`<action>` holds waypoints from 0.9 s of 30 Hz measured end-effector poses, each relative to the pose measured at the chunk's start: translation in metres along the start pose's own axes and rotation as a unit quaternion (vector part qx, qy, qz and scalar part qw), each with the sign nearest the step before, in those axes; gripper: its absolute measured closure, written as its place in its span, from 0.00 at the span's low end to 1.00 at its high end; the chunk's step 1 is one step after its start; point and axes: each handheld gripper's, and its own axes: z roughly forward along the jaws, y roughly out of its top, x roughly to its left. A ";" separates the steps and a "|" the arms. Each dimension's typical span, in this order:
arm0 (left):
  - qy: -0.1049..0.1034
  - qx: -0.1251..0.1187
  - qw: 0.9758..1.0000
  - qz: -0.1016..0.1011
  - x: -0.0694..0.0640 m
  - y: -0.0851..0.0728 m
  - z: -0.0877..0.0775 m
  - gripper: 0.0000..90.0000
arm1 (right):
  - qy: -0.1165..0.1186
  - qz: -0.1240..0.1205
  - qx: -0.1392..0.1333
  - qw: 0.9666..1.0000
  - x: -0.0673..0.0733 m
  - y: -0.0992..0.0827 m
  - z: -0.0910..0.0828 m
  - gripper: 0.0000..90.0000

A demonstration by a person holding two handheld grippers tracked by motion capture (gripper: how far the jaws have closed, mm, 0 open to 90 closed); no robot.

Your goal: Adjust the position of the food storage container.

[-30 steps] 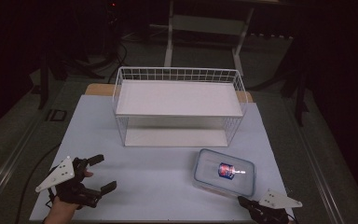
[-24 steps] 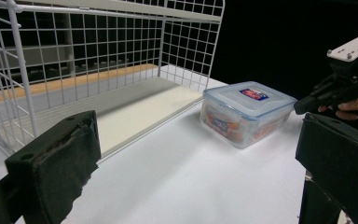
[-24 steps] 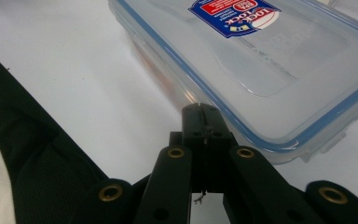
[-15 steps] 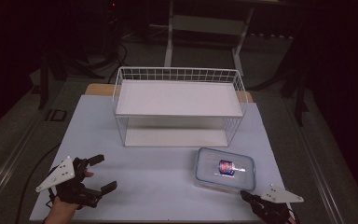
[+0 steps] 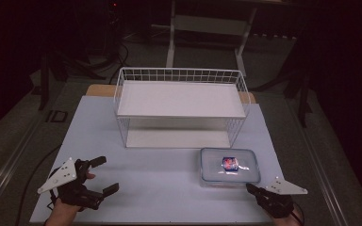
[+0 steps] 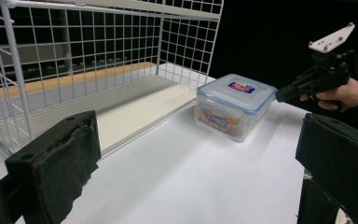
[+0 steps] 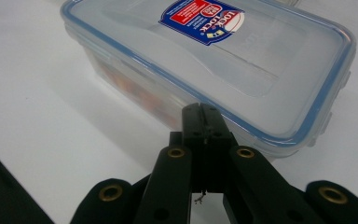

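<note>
A clear plastic box [image 5: 229,165] with a blue-rimmed lid and a red and blue label lies on the white table, in front of the wire shelf's right end. My right gripper [image 5: 250,188] is shut with nothing in it, its tip close to the box's near right corner. In the right gripper view the closed jaw tips [image 7: 204,122] sit right at the box [image 7: 214,60] rim. My left gripper [image 5: 102,175] rests open at the near left, far from the box. The left gripper view shows the box [image 6: 234,105] and the right gripper [image 6: 283,94] beyond it.
A white wire shelf rack [image 5: 181,104] stands across the middle of the table, with a board on top and one at the bottom. The white table surface [image 5: 169,174] ends in dark floor on all sides. A stand's legs rise behind.
My right gripper has slid forward toward the box's near right corner. The left gripper and the box have stayed put.
</note>
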 end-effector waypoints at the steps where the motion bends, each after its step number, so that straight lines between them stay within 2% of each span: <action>1: 0.000 0.000 1.000 0.000 0.000 0.000 0.000 0.00 | 0.000 0.000 0.000 1.000 0.000 0.000 0.000 1.00; 6: -0.001 0.001 1.000 0.000 0.000 0.000 0.000 0.00 | -0.002 0.009 -0.001 1.000 -0.005 0.001 0.002 1.00; 10: -0.001 0.000 1.000 0.000 0.000 0.000 0.000 0.00 | -0.015 -0.005 -0.016 1.000 -0.005 0.008 -0.004 1.00; 15: 0.000 0.000 1.000 0.000 0.000 0.000 -0.001 0.00 | -0.052 0.006 -0.028 0.998 -0.027 0.016 -0.011 1.00; 20: -0.001 0.002 1.000 0.001 -0.001 0.000 0.000 0.00 | -0.085 0.026 -0.017 0.996 -0.053 0.015 -0.001 1.00; 21: -0.001 0.002 1.000 0.001 -0.001 0.000 0.000 0.00 | -0.085 0.026 -0.017 0.996 -0.053 0.015 -0.001 1.00; 23: -0.001 0.002 1.000 0.000 -0.001 0.000 0.000 0.00 | -0.095 0.040 -0.008 0.995 -0.067 0.013 0.009 1.00; 27: -0.001 0.003 1.000 -0.002 0.000 0.000 0.000 0.00 | -0.094 0.042 0.001 0.995 -0.072 0.013 0.017 1.00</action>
